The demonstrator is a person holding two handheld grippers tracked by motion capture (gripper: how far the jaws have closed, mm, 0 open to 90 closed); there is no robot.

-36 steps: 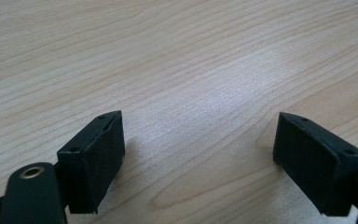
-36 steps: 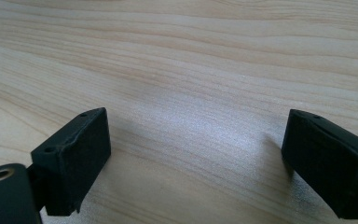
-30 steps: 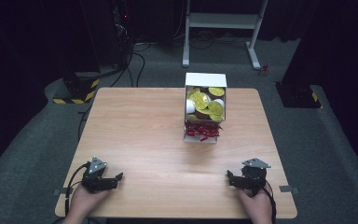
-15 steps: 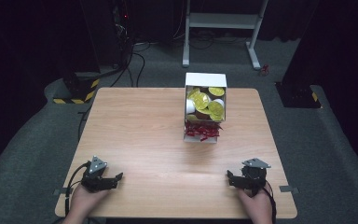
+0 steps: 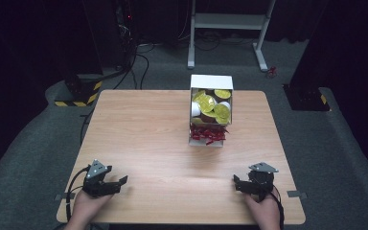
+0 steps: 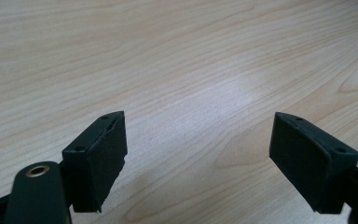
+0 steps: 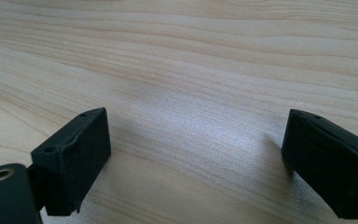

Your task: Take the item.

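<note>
A white open box (image 5: 211, 84) stands at the far middle-right of the wooden table (image 5: 143, 134). It holds several cups with yellow lids (image 5: 207, 103) and, in its near part, red wrapped pieces (image 5: 208, 135). My left gripper (image 5: 121, 182) rests on the table near the front left corner, open, jaws pointing right. My right gripper (image 5: 235, 183) rests near the front right corner, open, jaws pointing left. In the left gripper view the gripper (image 6: 198, 149) has bare wood between its black pads. In the right gripper view the gripper (image 7: 198, 158) likewise holds nothing.
A person's hands hold both grippers at the table's near edge. Beyond the table lie grey carpet, a white frame's legs (image 5: 227, 28), cables (image 5: 139, 52) and yellow-black striped blocks (image 5: 79, 93).
</note>
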